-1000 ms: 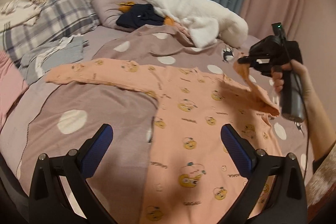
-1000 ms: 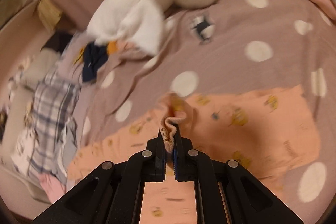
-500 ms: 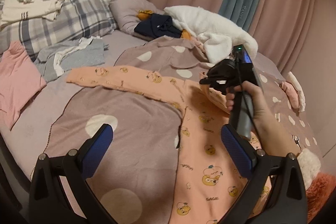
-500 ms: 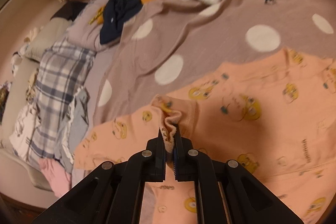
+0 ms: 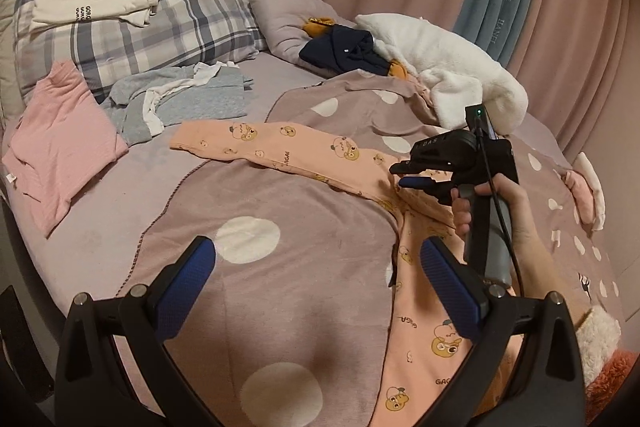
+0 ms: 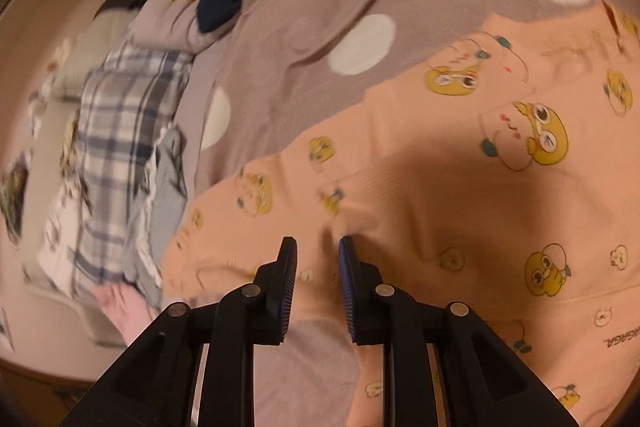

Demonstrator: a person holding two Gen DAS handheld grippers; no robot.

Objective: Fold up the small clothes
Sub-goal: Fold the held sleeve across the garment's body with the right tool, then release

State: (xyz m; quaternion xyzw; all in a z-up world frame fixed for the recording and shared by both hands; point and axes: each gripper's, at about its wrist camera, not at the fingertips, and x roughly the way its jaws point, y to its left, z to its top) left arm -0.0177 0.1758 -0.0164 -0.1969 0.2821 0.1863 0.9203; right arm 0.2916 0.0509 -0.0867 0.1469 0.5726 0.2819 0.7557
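A peach baby onesie (image 5: 304, 151) with cartoon prints lies flat on the dotted mauve blanket (image 5: 280, 267), one sleeve stretched out to the left. My right gripper (image 5: 404, 175), held in a hand, hovers low over the chest of the onesie (image 6: 460, 187). Its jaws are opening, and my right gripper (image 6: 316, 247) shows a narrow gap with nothing pinched. The folded-over sleeve cuff (image 6: 356, 219) rests on the cloth just ahead of the tips. My left gripper (image 5: 316, 259) stands wide open above the blanket, beside the onesie's left edge, holding nothing.
A pink top (image 5: 60, 147) and a grey garment (image 5: 180, 103) lie at the left. Behind them is a plaid pillow (image 5: 140, 35) with pale clothes on it. A navy garment (image 5: 344, 53) and a white fleece (image 5: 440, 67) sit at the far side, before curtains.
My right gripper carried the sleeve cuff across and down onto the onesie's chest, then its jaws parted and the cuff dropped. My left gripper drifted sideways, staying open.
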